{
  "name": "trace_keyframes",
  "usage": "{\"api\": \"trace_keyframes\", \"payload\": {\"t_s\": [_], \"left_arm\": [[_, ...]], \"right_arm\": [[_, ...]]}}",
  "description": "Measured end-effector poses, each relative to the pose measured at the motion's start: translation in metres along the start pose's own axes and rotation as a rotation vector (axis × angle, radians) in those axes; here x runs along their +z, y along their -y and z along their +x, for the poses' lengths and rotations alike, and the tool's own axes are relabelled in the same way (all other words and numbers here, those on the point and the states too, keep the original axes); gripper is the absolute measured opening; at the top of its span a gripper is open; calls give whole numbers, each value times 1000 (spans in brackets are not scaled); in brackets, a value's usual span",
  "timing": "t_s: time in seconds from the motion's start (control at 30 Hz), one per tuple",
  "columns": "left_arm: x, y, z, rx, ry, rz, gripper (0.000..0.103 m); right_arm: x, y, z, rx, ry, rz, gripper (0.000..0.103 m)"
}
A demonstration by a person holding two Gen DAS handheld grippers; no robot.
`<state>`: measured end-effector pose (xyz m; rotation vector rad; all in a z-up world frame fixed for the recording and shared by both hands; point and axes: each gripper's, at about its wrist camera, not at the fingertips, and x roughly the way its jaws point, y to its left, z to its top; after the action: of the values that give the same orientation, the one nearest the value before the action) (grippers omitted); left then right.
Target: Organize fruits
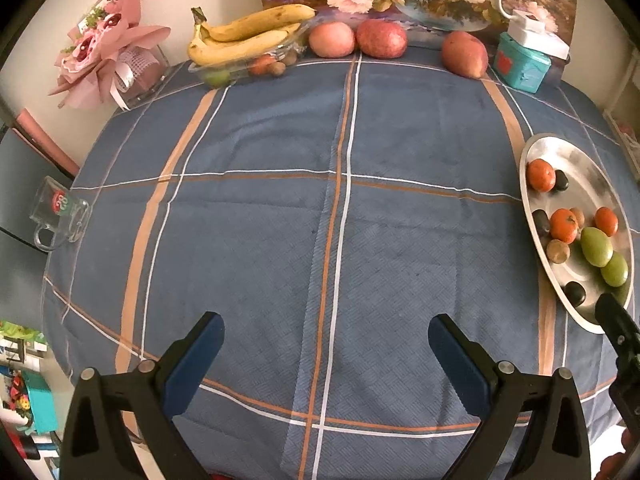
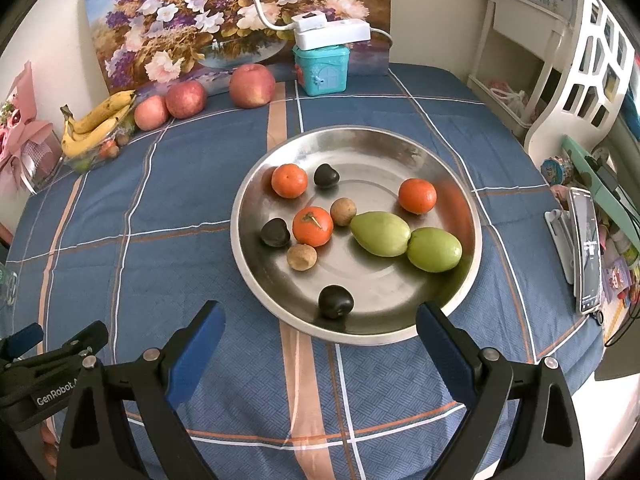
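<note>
Left gripper (image 1: 326,344): fingers wide apart, nothing between them; it hangs above the near part of the cloth.
Right gripper (image 2: 320,340): fingers also wide apart and holding nothing; it is just before the near rim of the plate, and the right finger tip overlaps this rim in the view.
Cloth (image 1: 280,220): blue with orange and white lines; the big middle part before the left gripper is bare, from the near edge up to the fruit at the back.
Plate (image 2: 400,152): round, of metal, on the right part of the cloth, close to the right edge of the table.
Plate contents: three oranges (image 2: 312,226), two green fruits (image 2: 380,233) that touch each other, three dark fruits (image 2: 335,301), two small brown ones (image 2: 302,257). The nearest dark fruit lies close to the near rim. The far half of the plate is bare.
Mug (image 1: 60,212): glass, at the left edge of the table.
Tray (image 1: 240,68): clear, at the far left, with bananas (image 1: 244,38) on top and small fruits under them.
Apples (image 1: 382,39): three along the far edge, two touching each other beside the tray, one apart near the box.
Box (image 1: 520,64): teal, at the far right, with a white power strip on it.
Painting (image 2: 240,20): flowers, leaning on the wall behind the apples.
Phone (image 2: 586,252): upright in a stand, beyond the right edge of the table.
</note>
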<state>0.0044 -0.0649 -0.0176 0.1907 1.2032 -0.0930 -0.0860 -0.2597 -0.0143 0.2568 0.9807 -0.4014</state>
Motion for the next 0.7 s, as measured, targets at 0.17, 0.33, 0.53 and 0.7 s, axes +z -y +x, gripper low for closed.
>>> {"api": "trace_keyframes", "payload": {"t_s": [0.17,0.33,0.53,0.7], "left_arm": [[1,0,-2,-5,0,7,103],[1,-1,-2,-15,-5,-5,103],[1,-1,-3,-14,-6,-4,103],[0,-1,-2,-10,-9,-1,103]], "right_arm": [[0,-1,0,-1,-5,0,96],[0,-2,1,-2,-6,-6,96],[0,-3,1,-4,-8,-6,96],[0,-2,2,-3,-12,-6,96]]}}
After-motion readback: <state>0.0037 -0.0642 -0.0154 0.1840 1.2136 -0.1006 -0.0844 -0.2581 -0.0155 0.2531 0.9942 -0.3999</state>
